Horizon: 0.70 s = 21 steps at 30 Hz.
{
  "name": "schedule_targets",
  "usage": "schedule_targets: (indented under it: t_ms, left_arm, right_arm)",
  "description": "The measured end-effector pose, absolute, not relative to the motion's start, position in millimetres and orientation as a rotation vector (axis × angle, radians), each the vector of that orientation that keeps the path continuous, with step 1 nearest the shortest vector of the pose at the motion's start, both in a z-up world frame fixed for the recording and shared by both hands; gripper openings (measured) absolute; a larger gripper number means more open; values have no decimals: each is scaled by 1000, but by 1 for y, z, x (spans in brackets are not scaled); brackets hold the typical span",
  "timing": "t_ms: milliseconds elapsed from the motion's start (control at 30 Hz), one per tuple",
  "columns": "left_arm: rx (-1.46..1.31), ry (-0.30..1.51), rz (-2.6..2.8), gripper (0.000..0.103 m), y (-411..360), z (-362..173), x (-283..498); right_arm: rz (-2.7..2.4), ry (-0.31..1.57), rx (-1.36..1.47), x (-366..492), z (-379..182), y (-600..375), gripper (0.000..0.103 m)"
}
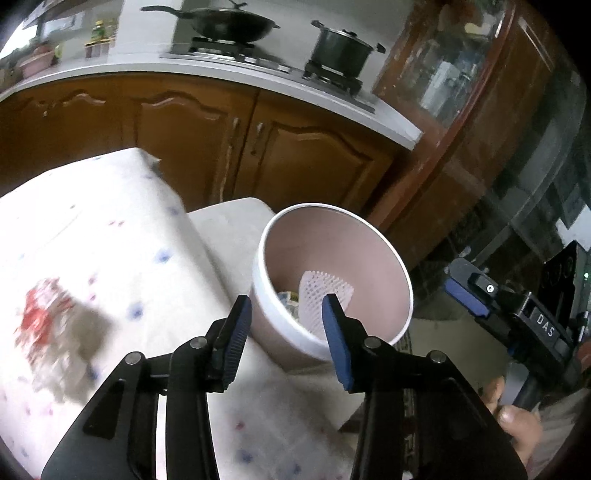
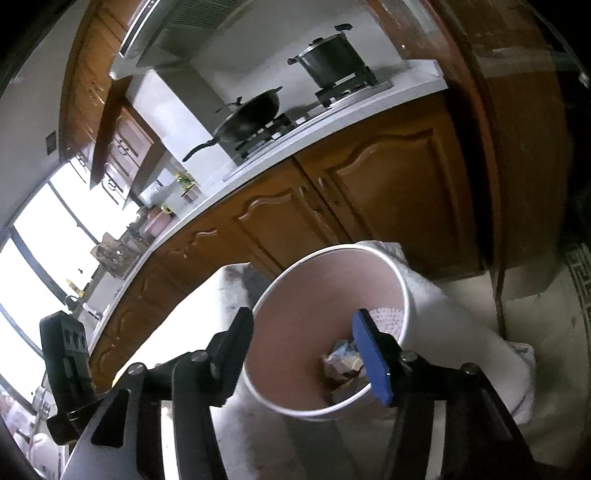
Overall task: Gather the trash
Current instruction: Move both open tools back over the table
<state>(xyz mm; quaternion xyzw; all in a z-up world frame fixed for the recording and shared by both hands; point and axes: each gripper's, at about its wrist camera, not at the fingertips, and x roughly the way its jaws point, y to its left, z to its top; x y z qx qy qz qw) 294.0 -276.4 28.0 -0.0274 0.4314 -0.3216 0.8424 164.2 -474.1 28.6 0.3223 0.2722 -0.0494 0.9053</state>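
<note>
Blue-padded fingers of the left gripper [image 1: 286,321] fill the bottom of the left wrist view, spread wide apart with nothing between them. Just beyond their tips, at centre frame, stands a white waste bin [image 1: 369,227] with a pinkish inside wall. At its bottom lies a white foam fruit net [image 1: 321,291], with a scrap of printed wrapper [image 1: 290,301] beside it, mostly hidden by the rim. The bin sits on a pale stool or seat [image 1: 229,225] just to the right of a table covered in a white cloth with small blue and red dots [image 1: 110,240]. A blurred red and grey piece of trash [image 1: 55,332] lies on that cloth at the left of the frame; what it is cannot be told. At the right edge the right gripper [image 1: 469,295] shows from the side, with part of a hand [image 1: 517,417] below it.

In the right wrist view, the right gripper [image 2: 303,332] hangs over the same bin [image 2: 404,291], its fingers wide open and empty, the blue-padded one reaching past the rim. Crumpled wrappers [image 2: 343,360] lie at the bin's bottom, the foam net [image 2: 388,317] against the far wall.

Behind, in the upper half of both views, a white counter over brown wooden cabinets [image 1: 295,155] carries a gas hob with a black wok [image 1: 229,22] and a lidded steel pot [image 1: 341,46].
</note>
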Motion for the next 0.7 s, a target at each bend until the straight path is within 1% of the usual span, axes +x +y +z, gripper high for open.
schedule_targets:
  t_ms: [33,67,333,367,400,433,500,567,633,700]
  left_arm:
    - [-70,911,-672,40,-269,29,292]
    - [-78,909,-665,40,-263,29,289]
    - [-125,898,-618,45,-218,32,272]
    - [-130,897,-614,46,-215,33,270]
    - [-136,895,-606,47,-209,33,268]
    - [-143,891,-598,49,-202,34,266]
    - [-152,885,-585,52,-192,36,262]
    - [-167,882,-571,59,-179,36,257]
    - [-189,878,-560,63,-165,37,252]
    - [-196,869,-546,64,-151,37,246]
  right_arm:
    - [-98,560,664,164,30,-471,67]
    - [-94,557,662,163,31,-467,68]
    - [-39,565,648,160,37,-436,70]
    - [-32,566,647,160,38,-432,70]
    - [-26,566,646,160,39,-428,74]
    - [-20,564,646,159,39,-426,80]
    - [-3,561,643,159,40,-417,88]
    - [15,563,634,158,40,-408,88]
    - [35,569,625,159,41,-398,88]
    - [47,573,616,159,41,-389,88]
